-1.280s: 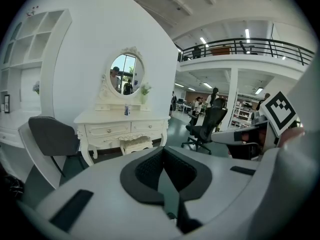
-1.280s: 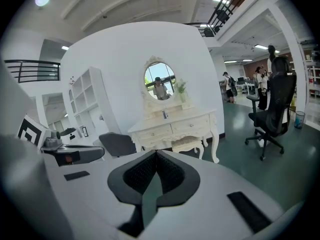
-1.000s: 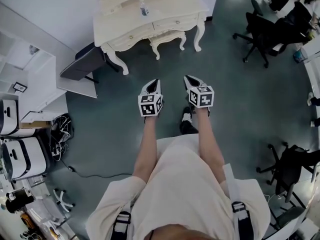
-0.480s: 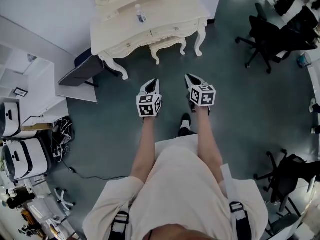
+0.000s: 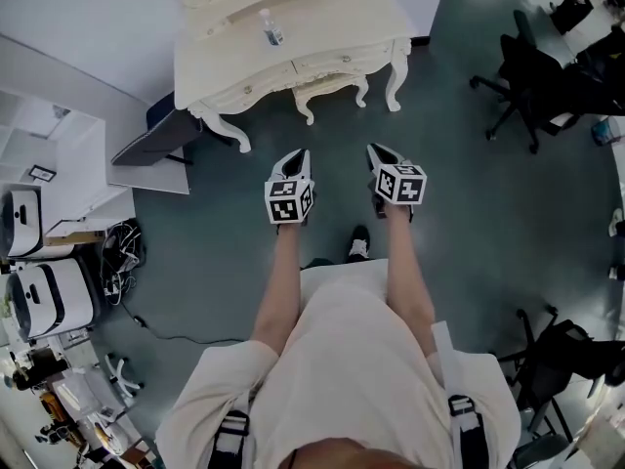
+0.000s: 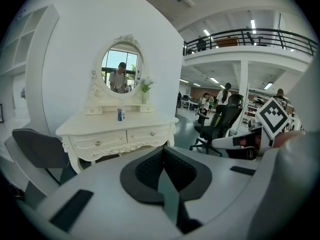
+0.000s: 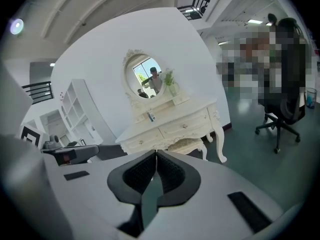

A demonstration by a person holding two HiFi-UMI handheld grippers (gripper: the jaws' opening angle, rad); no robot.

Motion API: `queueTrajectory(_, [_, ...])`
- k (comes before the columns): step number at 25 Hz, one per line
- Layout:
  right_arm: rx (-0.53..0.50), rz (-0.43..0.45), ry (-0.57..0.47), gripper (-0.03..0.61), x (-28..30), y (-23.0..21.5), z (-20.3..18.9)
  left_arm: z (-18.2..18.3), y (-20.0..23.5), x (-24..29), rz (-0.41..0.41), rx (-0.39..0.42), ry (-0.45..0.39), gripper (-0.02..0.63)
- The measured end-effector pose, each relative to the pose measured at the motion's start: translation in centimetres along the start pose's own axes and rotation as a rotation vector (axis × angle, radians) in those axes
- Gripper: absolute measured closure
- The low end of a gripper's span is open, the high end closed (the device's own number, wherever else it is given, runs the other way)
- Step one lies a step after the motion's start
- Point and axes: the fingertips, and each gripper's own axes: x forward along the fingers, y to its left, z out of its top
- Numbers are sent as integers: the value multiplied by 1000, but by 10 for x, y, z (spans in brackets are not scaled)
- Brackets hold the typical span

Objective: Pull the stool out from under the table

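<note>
A cream carved dressing table stands against the white wall, with an oval mirror on top. The matching cream stool is tucked under its middle, and its padded seat shows between the table legs. My left gripper and right gripper are held out side by side over the dark floor, a short way in front of the table. Both point at it. Each pair of jaws is shut with nothing between them, as the left gripper and right gripper views show.
A small bottle stands on the tabletop. A dark grey chair and white shelving are left of the table. Black office chairs stand at the right, another chair at lower right. Cables lie on the floor.
The person has walked toward the table, so both grippers are closer to its front legs and the stool. The jaws stayed shut.
</note>
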Motion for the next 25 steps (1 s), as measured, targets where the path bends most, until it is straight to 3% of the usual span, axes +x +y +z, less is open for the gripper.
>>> queueTrajectory(4, [84,0,-23,532,5,-18,9,1,-14,17,-17,2,8,598])
queueTrajectory(16, [119,0,-1,533,39,-31,10,5,23,38,34,-53,25,598])
queueTrajectory(25, [59,-12,15,532,98,-37,55,28,71,91,43,-93,22,598])
